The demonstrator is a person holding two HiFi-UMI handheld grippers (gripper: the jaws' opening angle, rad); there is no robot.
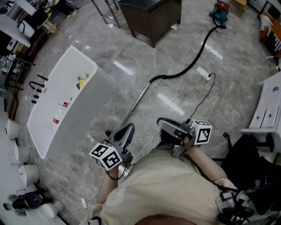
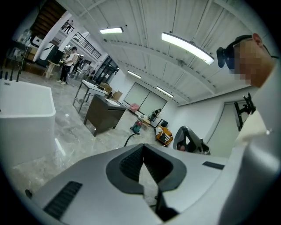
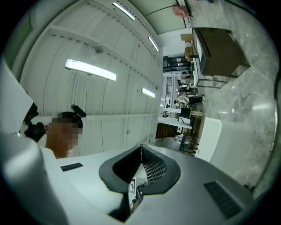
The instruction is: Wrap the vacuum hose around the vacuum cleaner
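Both grippers sit close in front of the person's chest, side by side and apart. The left gripper (image 1: 124, 133) has its jaws pressed together with nothing between them, as its own view shows (image 2: 143, 147). The right gripper (image 1: 172, 127) is likewise closed and empty (image 3: 141, 147), and it tilts up toward the ceiling lights. Each carries its marker cube on the near side, next to the body.

Just ahead of the left gripper a metal wand (image 1: 138, 98) lies on the grey floor (image 1: 131, 57), slanting away from it; its near end drops out of sight beside that gripper. To the left of the left gripper stands a long white tub (image 1: 61, 103).

Beyond the wand's far end the black hose (image 1: 193, 59) takes over, curving across the floor ahead of the right gripper and away to its right. A white power strip (image 1: 204, 74) lies just beside that curve.

Farther off, straight ahead of both grippers, is a dark cabinet (image 1: 151, 17). The vacuum (image 1: 221, 9) stands at the hose's far end, well apart from both grippers; the left gripper view shows it small past the cabinet (image 2: 137, 126).
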